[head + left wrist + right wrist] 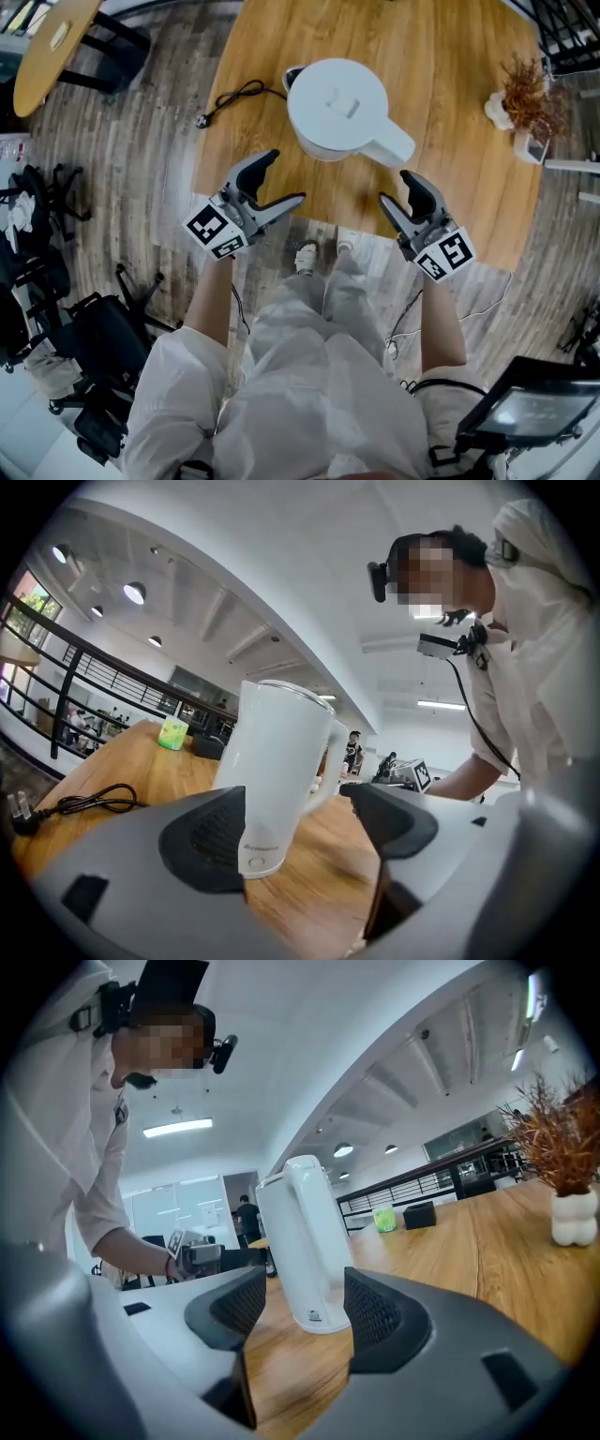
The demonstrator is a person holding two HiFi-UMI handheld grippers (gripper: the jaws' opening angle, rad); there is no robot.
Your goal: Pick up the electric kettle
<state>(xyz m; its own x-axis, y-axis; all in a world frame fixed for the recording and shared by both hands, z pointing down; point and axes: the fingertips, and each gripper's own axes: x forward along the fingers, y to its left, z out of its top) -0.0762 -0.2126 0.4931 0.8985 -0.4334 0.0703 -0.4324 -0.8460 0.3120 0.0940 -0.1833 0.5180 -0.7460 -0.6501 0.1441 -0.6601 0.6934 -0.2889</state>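
A white electric kettle [337,108] stands upright on the round wooden table [469,187], lid shut, its handle [389,145] pointing toward the near right. My left gripper [286,178] is open at the table's near edge, just short of the kettle's near left side. My right gripper [394,186] is open too, close below the handle. In the left gripper view the kettle [277,771] stands beyond the left gripper [300,827], nothing between the pads. The right gripper view shows the kettle [305,1241] ahead of the right gripper [300,1309], apart from both pads.
A black power cord with a plug [230,98] lies at the table's left edge. A white vase of dried twigs [525,98] stands at the right. Office chairs [56,281] crowd the floor at left. A green cup [173,733] sits far back.
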